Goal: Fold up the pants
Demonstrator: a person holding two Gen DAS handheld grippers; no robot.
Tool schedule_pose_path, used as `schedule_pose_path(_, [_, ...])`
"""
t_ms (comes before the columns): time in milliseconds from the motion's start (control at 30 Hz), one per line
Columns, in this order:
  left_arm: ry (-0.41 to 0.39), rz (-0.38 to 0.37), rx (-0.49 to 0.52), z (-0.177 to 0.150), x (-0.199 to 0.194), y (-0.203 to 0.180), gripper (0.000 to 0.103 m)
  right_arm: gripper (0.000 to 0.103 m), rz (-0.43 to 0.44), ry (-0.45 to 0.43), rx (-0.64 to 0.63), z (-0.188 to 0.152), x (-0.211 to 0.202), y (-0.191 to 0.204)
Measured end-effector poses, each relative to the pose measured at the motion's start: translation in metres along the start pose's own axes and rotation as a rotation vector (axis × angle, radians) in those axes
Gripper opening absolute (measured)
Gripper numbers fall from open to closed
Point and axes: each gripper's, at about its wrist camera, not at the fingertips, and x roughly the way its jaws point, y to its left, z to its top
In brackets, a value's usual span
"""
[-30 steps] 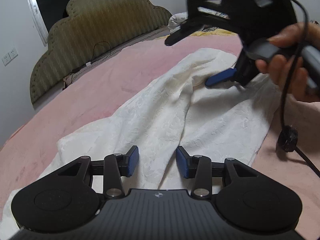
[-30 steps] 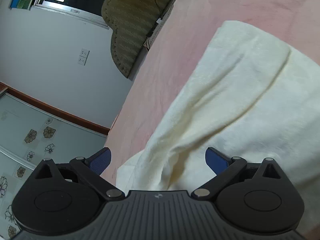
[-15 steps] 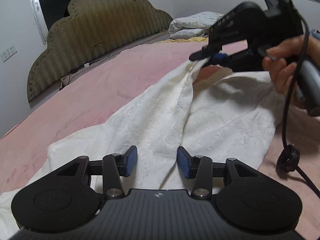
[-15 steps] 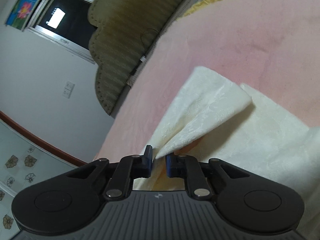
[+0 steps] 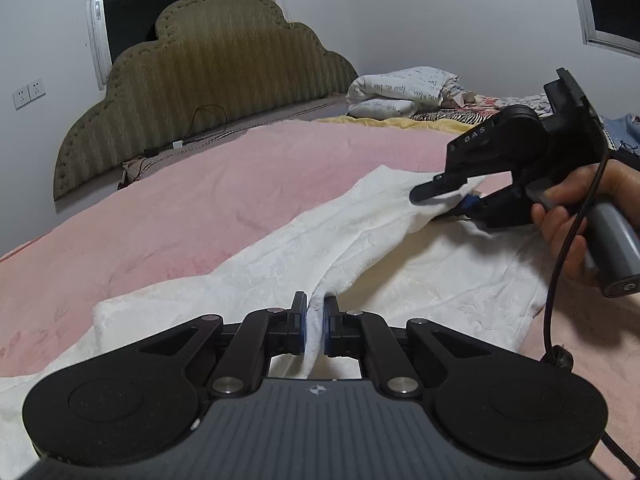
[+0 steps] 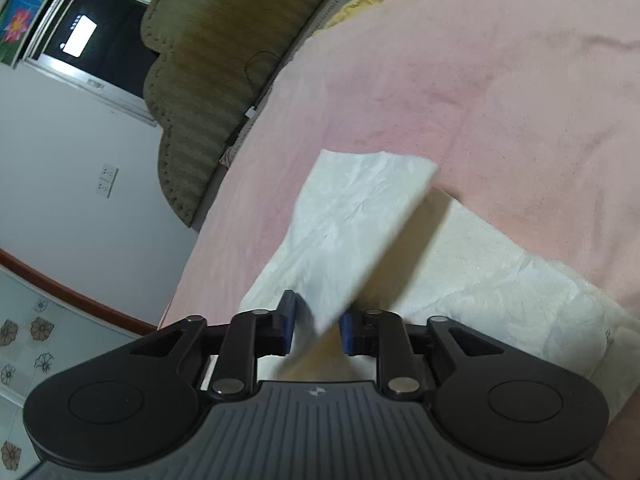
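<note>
White textured cloth pants (image 5: 360, 248) lie spread on the pink plush bed cover (image 5: 240, 184). At 6 o'clock in the left view, the left hand-held gripper (image 5: 315, 326) is clamped on a raised fold. At 3 o'clock, the right hand-held gripper (image 5: 460, 200), in a person's hand (image 5: 568, 224), is opening, a lifted corner still between its pads. Behind stands an olive padded headboard (image 5: 208, 92).

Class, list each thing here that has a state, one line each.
white pants: partly folded on the bed, one edge lifted.
left tool: shut on the pants.
right tool: opening, cloth between its pads.
window: closed, dark outside.
</note>
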Motion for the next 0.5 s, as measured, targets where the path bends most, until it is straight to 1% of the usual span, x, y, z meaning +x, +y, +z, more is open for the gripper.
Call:
schedule_pose_path(67, [0.023, -0.008, 0.003, -0.004, 0.002, -0.003, 0.015, 0.022, -0.002, -0.012, -0.033, 0.004, 0.004, 0.004])
schedule_pose_path(133, [0.030, -0.002, 0.023, -0.008, 0.002, -0.007, 0.029, 0.022, 0.015, -0.034, -0.050, 0.009, 0.005, 0.008])
schedule_pose_path(167, [0.031, 0.006, 0.040, -0.010, 0.001, -0.011, 0.033, 0.015, 0.024, -0.044, -0.064, 0.011, 0.003, 0.011])
schedule_pose_path(200, [0.024, 0.027, 0.062, -0.013, 0.000, -0.015, 0.046, 0.010, 0.031, -0.057, -0.086, 0.014, 0.000, 0.017])
schedule_pose_path(233, [0.013, 0.046, 0.085, -0.015, -0.001, -0.019, 0.053, 0.010, 0.042, -0.071, -0.114, 0.016, -0.004, 0.023])
schedule_pose_path(300, [0.009, 0.066, 0.122, -0.017, -0.001, -0.024, 0.056, 0.008, 0.067, -0.086, -0.150, 0.018, -0.011, 0.034])
schedule_pose_path(400, [0.020, 0.073, 0.155, -0.020, 0.000, -0.028, 0.056, 0.008, 0.110, -0.104, -0.175, 0.023, -0.022, 0.050])
schedule_pose_path(433, [0.024, 0.078, 0.160, -0.021, 0.000, -0.029, 0.045, 0.008, 0.125, -0.111, -0.180, 0.025, -0.025, 0.054])
schedule_pose_path(467, [0.027, 0.087, 0.158, -0.021, 0.000, -0.029, 0.038, 0.008, 0.139, -0.114, -0.182, 0.026, -0.027, 0.058])
schedule_pose_path(500, [0.030, 0.100, 0.147, -0.020, 0.000, -0.026, 0.022, 0.008, 0.153, -0.113, -0.187, 0.028, -0.029, 0.062])
